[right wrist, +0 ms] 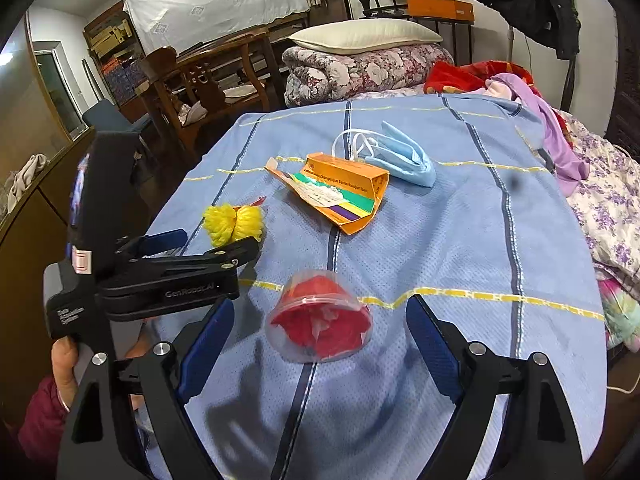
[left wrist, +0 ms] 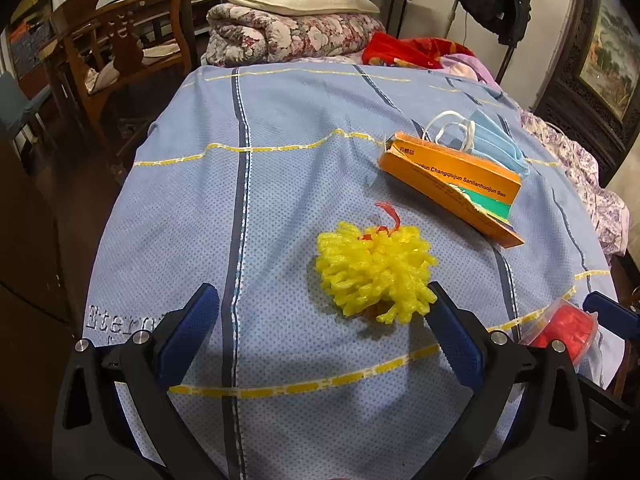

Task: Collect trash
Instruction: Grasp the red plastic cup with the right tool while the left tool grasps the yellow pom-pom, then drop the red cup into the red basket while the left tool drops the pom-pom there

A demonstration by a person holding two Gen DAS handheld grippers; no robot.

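**Blue bedspread, four scraps of trash**

Blue checked bedspread (left wrist: pixel 280 160) carries the trash. The yellow foam net (left wrist: pixel 374 270) lies near the foot edge, just ahead of the left tongs (left wrist: pixel 320 304), spread wide. The clear cup of red scraps (right wrist: pixel 318 316) lies tipped between the wide right tongs (right wrist: pixel 320 320). The orange carton (right wrist: pixel 340 192) touches the blue face mask (right wrist: pixel 404 156) mid-bed.

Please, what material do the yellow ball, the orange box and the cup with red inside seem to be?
Yellow ball: likely plastic foam netting, matte; looped soft strands.
Orange box: thin printed cardboard, slightly glossy; creased, torn-open flaps.
Cup: clear thin plastic, shiny; the red filling shows through. The filling might be crumpled paper or film, unclear.
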